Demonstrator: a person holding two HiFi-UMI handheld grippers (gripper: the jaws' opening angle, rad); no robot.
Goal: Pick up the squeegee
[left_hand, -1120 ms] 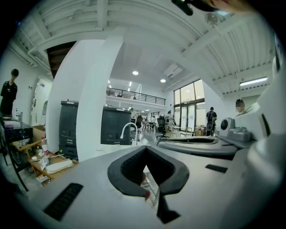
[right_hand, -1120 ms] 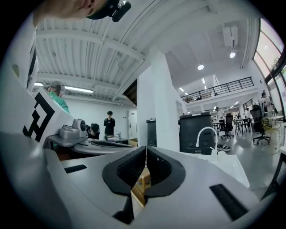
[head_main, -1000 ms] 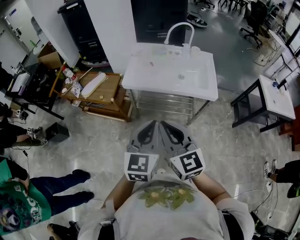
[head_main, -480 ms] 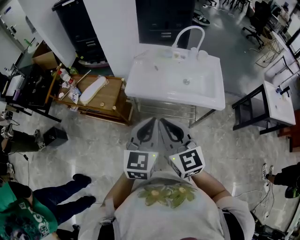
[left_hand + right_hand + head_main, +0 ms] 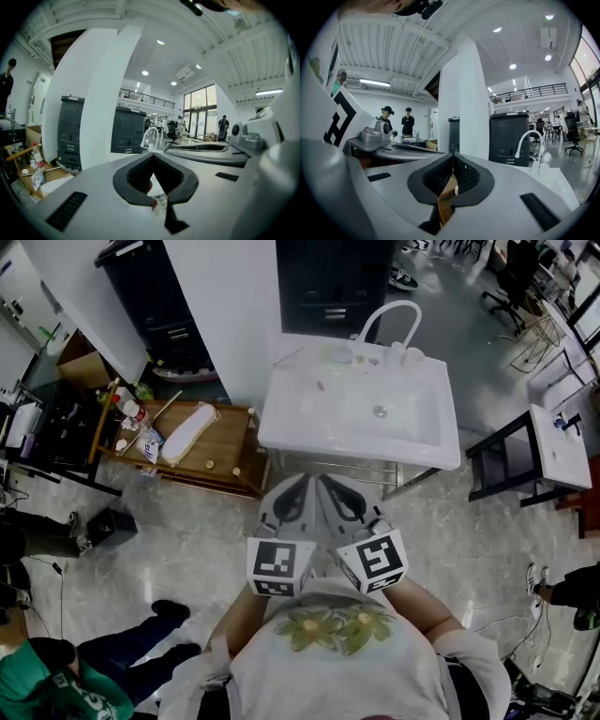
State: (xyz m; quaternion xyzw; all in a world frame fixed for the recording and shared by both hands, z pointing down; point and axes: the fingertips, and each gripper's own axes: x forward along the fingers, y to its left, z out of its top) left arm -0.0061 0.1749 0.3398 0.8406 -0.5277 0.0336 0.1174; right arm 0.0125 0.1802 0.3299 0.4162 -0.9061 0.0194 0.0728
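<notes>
With the left gripper [image 5: 153, 155] and right gripper [image 5: 453, 156] both pressed together, empty, the squeegee cannot be singled out near the sink [image 5: 281, 432] or wooden cart [image 5: 220, 432]; likely light, best pinched at its stiff handle.

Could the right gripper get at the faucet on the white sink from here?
Probably not yet. The right gripper, shut, is held by the person's chest, short of the sink; the faucet stands at its far edge. Nothing seems to block the way.
</notes>
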